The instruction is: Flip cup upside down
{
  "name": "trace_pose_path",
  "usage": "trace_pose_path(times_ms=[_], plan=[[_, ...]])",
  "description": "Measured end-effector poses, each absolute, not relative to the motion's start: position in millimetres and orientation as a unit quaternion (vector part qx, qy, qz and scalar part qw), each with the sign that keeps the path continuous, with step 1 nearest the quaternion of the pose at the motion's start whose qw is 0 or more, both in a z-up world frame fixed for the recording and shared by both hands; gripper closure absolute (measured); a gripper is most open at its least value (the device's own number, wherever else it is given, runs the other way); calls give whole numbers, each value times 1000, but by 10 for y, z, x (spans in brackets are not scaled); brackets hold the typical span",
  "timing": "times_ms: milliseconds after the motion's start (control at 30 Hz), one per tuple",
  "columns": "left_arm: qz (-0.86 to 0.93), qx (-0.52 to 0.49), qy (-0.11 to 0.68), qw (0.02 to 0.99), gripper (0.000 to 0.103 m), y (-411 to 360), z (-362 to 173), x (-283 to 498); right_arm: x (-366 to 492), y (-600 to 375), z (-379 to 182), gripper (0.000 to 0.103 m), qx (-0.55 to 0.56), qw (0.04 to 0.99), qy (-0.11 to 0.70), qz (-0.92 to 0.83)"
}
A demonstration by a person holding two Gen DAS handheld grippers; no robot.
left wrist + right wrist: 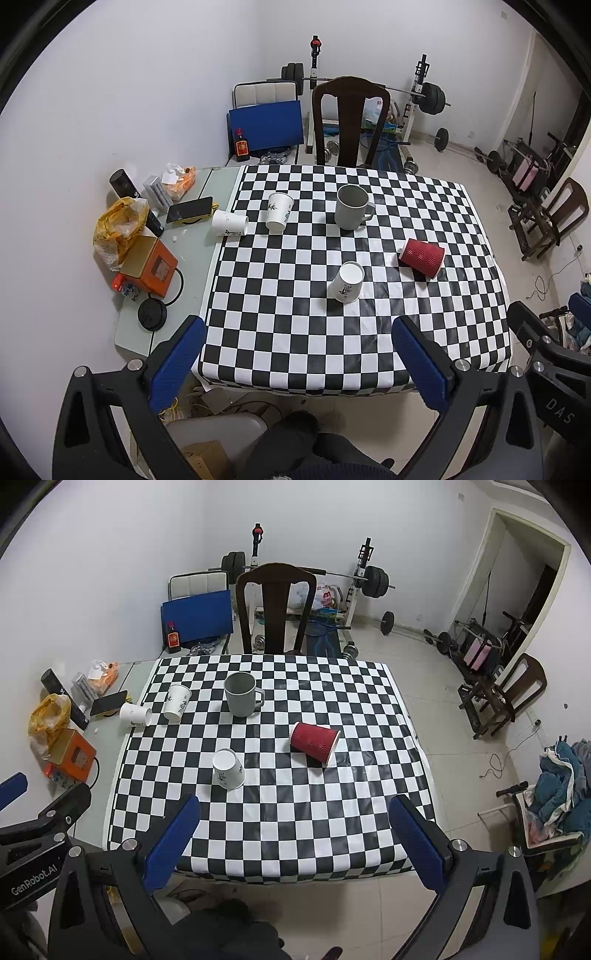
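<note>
Checkered desk (pixel 295 332): near paper cup (pixel 346 282) already inverted; grey mug (pixel 351 212) upright, red cup (pixel 421 257) on side. Both hand-held grippers (pixel 299 354) (pixel 295 830) spread, empty.

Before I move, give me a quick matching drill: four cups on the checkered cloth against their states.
Things:
1. Red cup
2. Grey mug
3. Near white cup
4. Far white cup

States:
A. upright, with a handle
B. upside down, base up
C. on its side, ribbed
D. upright, no handle

Pairs: 1-C, 2-A, 3-B, 4-D
</note>
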State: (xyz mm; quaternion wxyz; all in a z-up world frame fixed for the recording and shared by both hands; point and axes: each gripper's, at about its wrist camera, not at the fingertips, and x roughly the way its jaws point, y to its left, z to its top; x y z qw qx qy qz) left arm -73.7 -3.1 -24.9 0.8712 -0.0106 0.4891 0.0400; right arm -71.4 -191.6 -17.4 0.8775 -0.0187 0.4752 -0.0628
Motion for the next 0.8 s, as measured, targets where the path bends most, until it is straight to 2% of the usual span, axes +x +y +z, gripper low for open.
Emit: trace_pose_path(times_ms=[800], plan=[[37, -5, 494, 869, 0, -41, -253, -790, -712, -1916, -155, 0, -17, 875, 479, -64]])
